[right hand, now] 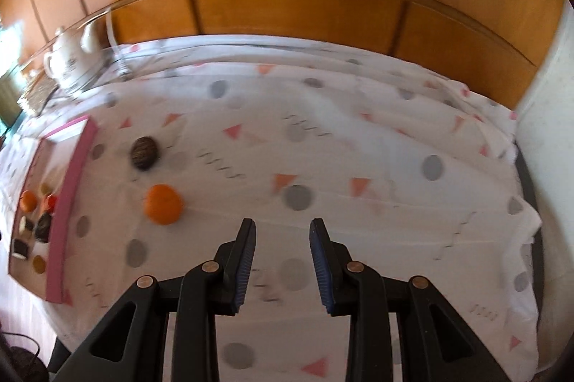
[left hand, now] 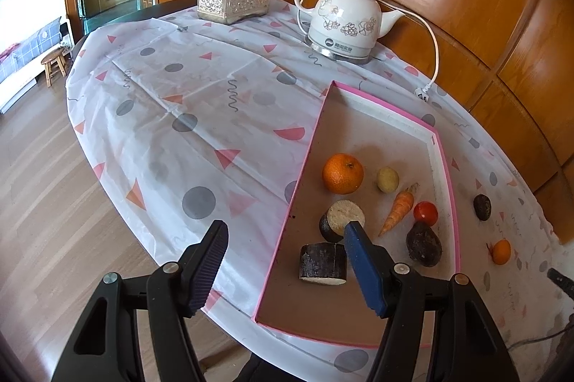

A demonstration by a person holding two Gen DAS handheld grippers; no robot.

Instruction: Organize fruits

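Since the small round orange tangerine (right hand: 163,204) sits on the worktop just outside the pink-rimmed shallow tray (right hand: 70,188), I'd swing the empty, spread-apart right gripper (right hand: 282,261) left over it before closing, while the left gripper (left hand: 287,269) hovers open too.

The left gripper (left hand: 285,243) hovers with jaws wide apart above the pink-rimmed tray (left hand: 297,182), which holds an orange (left hand: 342,173), carrot (left hand: 399,208) and tomato (left hand: 425,212); a small orange (left hand: 501,251) lies outside.
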